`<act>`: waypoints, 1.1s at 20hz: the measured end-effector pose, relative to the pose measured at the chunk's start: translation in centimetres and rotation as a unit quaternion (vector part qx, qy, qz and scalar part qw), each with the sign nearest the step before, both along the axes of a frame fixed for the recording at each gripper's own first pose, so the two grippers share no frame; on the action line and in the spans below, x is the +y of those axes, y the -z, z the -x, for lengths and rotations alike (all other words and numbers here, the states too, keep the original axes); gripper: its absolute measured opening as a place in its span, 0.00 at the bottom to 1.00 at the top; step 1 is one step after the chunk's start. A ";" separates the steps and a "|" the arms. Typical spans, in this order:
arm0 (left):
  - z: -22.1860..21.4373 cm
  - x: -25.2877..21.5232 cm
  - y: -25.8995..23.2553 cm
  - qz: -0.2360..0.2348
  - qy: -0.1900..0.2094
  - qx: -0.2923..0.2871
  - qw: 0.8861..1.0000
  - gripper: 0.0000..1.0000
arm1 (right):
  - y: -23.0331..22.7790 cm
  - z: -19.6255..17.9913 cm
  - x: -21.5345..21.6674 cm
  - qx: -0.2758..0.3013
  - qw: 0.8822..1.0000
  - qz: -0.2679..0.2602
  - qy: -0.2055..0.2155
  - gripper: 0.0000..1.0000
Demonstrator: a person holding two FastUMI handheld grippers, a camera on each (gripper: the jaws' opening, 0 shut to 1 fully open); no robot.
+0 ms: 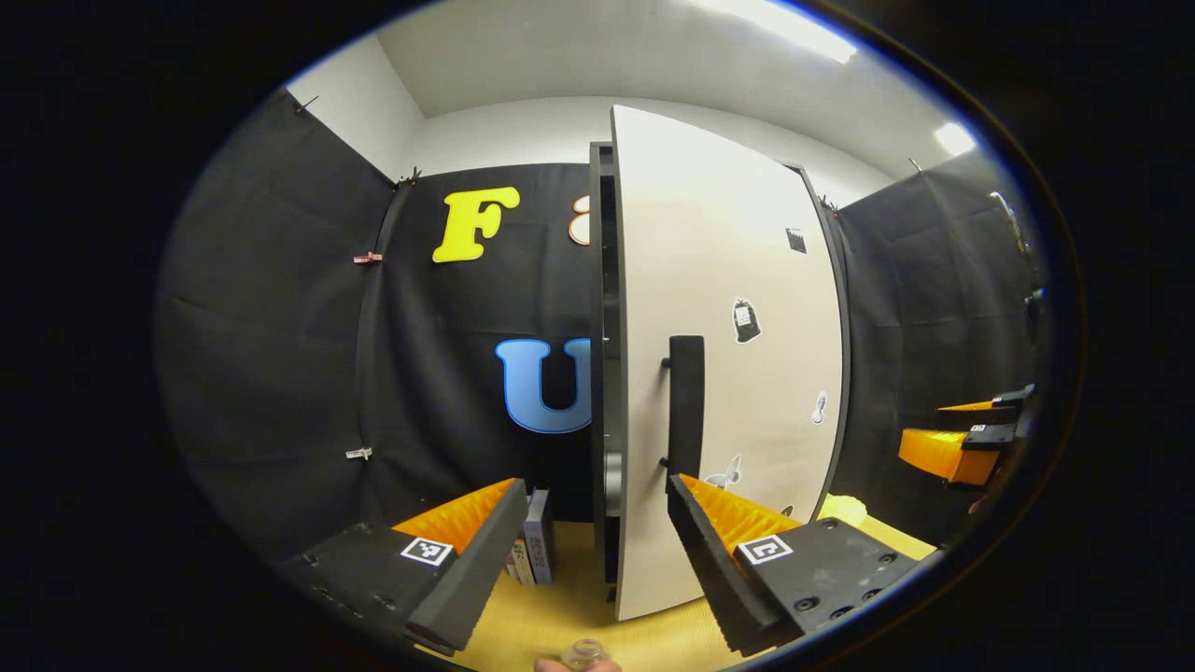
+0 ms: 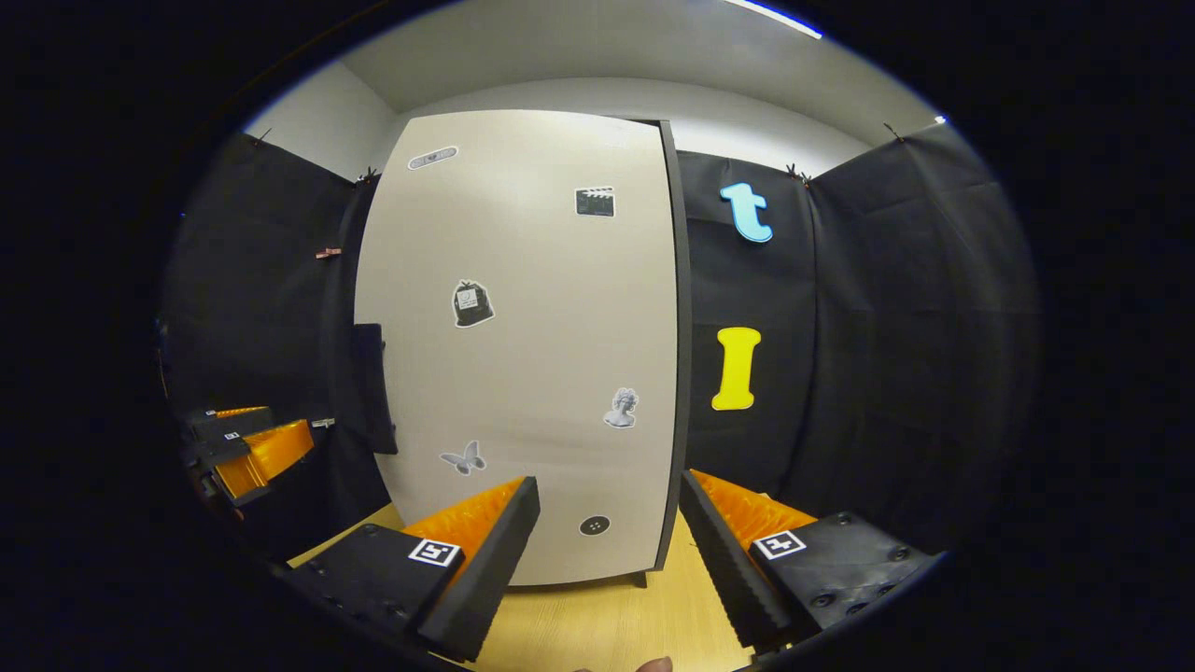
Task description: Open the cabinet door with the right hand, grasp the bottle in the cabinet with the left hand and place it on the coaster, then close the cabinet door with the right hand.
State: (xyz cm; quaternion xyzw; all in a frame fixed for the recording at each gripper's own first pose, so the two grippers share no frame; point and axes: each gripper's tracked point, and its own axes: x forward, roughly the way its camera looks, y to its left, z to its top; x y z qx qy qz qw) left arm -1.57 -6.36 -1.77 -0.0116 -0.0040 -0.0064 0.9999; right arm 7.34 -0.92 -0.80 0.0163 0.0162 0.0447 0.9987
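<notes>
Pale wooden table (image 2: 597,625) under cabinet (image 2: 523,345), black cloth walls (image 2: 896,355) around.

The cabinet door (image 2: 523,345) is pale beige, dotted with black-and-white stickers (image 2: 472,303), and has a black handle (image 1: 686,406) and dark edges. The table (image 2: 607,625) at the bottom is light yellowish wood.

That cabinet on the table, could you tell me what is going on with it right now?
A person holds a gripper in each hand in front of the cabinet door. The door stands ajar, a dark gap showing along its handle side. The left gripper and the right gripper are both open and hold nothing, and neither touches the door. A small clear bottle sits on the wooden table just below the left gripper.
</notes>
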 end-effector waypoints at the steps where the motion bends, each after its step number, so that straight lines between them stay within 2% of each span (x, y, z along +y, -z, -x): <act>1: -0.1 -0.2 0.4 0.004 -0.003 0.000 1.000 0.95 | -0.1 0.1 -0.3 -0.002 1.000 0.001 -0.002 0.98; 5: -0.4 -0.6 0.7 0.021 -0.016 0.001 1.000 0.95 | 0.0 0.7 -0.9 -0.008 1.000 0.004 -0.008 0.98; 9: -0.8 -0.5 0.4 0.004 -0.028 -0.009 1.000 0.93 | 0.6 0.7 -1.1 -0.011 1.000 0.004 -0.017 0.98; 10: -1.0 -0.7 0.5 0.004 -0.030 -0.006 1.000 0.95 | 0.8 0.8 -1.1 -0.009 1.000 0.002 -0.019 0.98; 22: -1.8 -5.2 0.5 0.000 -0.015 -0.003 1.000 0.95 | 1.2 0.2 -3.7 -0.016 1.000 -0.016 -0.020 0.98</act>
